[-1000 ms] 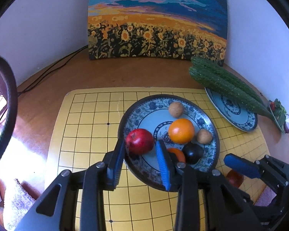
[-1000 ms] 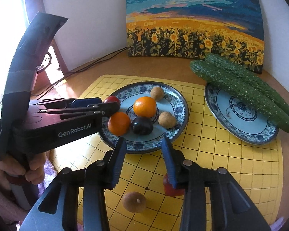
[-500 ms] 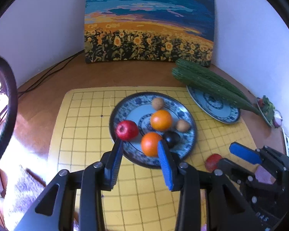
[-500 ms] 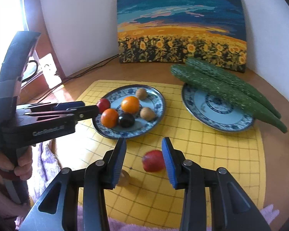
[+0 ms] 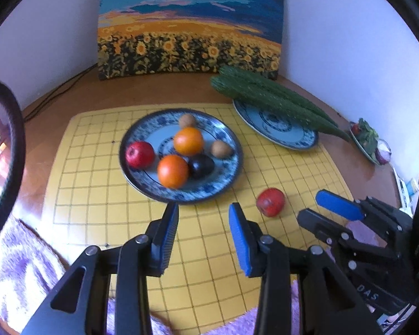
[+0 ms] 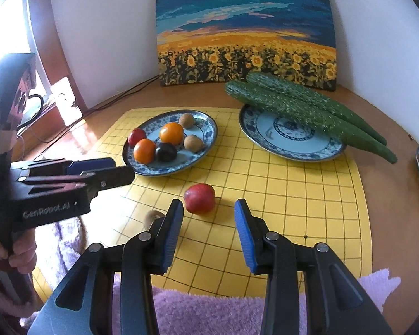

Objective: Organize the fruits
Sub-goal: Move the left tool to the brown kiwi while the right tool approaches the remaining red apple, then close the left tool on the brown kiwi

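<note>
- The left hand-held gripper hovers above the yellow grid mat, just short of the near rim of the fruit plate; its blue-padded jaws stand wide apart with nothing between them.
- The right hand-held gripper is likewise spread open and empty, low over the mat.
- A loose red apple lies on the mat just ahead of the right gripper's jaws, nearer its left finger and not touching either one.
- A small brown fruit sits on the mat close beside that left finger, partly hidden by it.
- On the fruit plate: a red apple at the left edge, two oranges in the middle, a dark plum touching the nearer orange, and two small brown fruits toward the far and right side.
- A second blue-patterned plate sits to the right, apart from the first, with two long cucumbers lying across its far rim onto the wooden surface.
- A sunflower painting leans against the white wall behind.
- Purple fuzzy cloth lies along the mat's near edge.
</note>
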A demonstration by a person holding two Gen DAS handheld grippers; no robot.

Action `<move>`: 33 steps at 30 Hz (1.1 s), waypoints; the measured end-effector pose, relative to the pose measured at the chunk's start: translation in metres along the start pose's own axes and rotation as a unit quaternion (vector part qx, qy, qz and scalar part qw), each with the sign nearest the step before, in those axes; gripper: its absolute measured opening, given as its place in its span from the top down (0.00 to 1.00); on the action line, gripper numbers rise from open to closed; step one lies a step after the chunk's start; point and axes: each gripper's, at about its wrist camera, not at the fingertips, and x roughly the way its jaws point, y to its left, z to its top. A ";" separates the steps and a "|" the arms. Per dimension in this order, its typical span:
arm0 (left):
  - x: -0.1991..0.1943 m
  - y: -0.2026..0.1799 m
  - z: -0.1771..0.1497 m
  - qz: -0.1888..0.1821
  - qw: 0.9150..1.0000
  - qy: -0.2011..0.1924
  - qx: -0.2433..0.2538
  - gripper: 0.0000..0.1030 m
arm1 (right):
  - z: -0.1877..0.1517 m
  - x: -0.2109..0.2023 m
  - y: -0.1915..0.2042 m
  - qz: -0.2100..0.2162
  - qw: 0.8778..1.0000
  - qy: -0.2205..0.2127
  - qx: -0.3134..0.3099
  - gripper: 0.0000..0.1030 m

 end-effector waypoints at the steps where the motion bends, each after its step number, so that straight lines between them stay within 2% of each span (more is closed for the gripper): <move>1: 0.001 -0.002 -0.002 0.000 1.000 0.002 0.001 0.62 | -0.001 0.000 -0.001 0.000 1.000 0.000 0.002 0.62; 33: 0.025 -0.049 -0.027 -0.046 0.996 0.054 0.051 0.63 | -0.017 -0.002 -0.031 -0.012 0.999 0.008 0.037 0.62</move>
